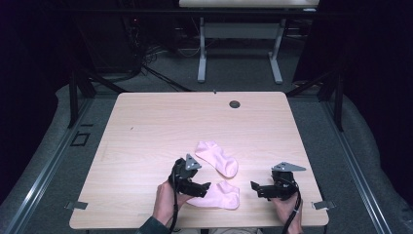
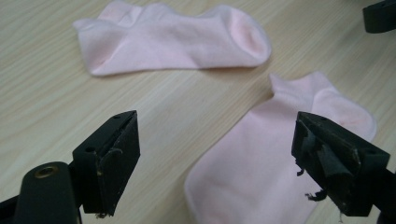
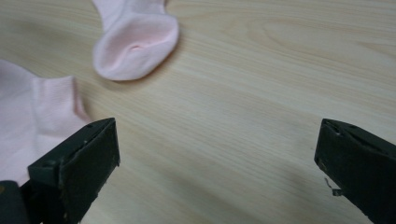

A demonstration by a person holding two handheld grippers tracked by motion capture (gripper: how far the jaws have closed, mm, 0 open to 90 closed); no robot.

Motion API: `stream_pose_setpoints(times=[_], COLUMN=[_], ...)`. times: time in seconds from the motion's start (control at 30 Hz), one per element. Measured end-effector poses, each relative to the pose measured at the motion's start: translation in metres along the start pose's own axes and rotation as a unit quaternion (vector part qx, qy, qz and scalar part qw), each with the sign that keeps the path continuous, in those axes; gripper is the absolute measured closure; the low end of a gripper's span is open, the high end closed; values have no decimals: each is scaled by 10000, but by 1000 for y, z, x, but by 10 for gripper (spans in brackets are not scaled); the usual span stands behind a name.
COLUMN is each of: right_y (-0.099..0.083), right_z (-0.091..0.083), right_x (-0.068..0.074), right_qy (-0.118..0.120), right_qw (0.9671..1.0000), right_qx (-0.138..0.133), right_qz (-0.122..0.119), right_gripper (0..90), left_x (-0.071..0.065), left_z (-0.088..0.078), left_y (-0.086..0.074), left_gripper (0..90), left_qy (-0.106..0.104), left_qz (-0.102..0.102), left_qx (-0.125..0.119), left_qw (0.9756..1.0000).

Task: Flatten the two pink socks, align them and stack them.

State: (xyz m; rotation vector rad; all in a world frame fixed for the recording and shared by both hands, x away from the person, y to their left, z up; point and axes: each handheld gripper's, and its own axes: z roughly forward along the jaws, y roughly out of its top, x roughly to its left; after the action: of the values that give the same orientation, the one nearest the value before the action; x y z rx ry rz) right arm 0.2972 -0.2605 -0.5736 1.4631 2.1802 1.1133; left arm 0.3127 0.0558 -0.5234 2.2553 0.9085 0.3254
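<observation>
The left hand-held gripper point(image 1: 207, 185) sits nearest the camera's edge of the table point(image 1: 146, 126), its jaws spread wide with nothing clamped between them; in the left gripper view both black jaws stand well apart above the near pink sock point(image 2: 261, 168), and the pads do not press on it. That near pink sock point(image 1: 219, 195) lies flat on the table, just beside the left hand-held gripper on the side toward the right one. Taking the near pink sock as the landmark: the far pink sock point(image 1: 217, 157) lies just beyond it, toward the table's middle, set at an angle; the two look close together, and whether they touch cannot be told from the high view, though the left gripper view shows a strip of bare wood between them. The far pink sock point(image 2: 173, 39) lies flat, with its rounded toe end toward the near sock's cuff. The right hand-held gripper point(image 1: 254, 186) is to the right of the near pink sock, apart from it, jaws wide and empty; in the right gripper view they frame bare table, with the near pink sock point(image 3: 32, 121) at the left jaw's side and the far pink sock point(image 3: 135, 46) beyond. A small dark round grommet point(image 1: 234, 104) sits in the table well beyond both socks, near the far edge.
</observation>
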Motion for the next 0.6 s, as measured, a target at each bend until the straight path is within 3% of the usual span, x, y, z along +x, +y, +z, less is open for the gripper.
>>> stream_pose_setpoints(times=[0.13,0.47,0.6], right_y=[-3,-4,-5], right_z=[2,7,7], right_x=[-9,-19,-18], right_qy=[-199,-302,-335], right_qw=[9998,9995,9994], right_qx=[24,-88,-93], right_qz=[-35,-37,-30], right_gripper=[0,0,0], left_x=[-7,-22,-26], left_z=[16,58,73], left_y=[21,58,71], left_gripper=[138,168,281], left_qy=[-77,-257,-347], left_qz=[163,487,631], left_qx=[73,464,589], left_qw=[9998,9974,9957])
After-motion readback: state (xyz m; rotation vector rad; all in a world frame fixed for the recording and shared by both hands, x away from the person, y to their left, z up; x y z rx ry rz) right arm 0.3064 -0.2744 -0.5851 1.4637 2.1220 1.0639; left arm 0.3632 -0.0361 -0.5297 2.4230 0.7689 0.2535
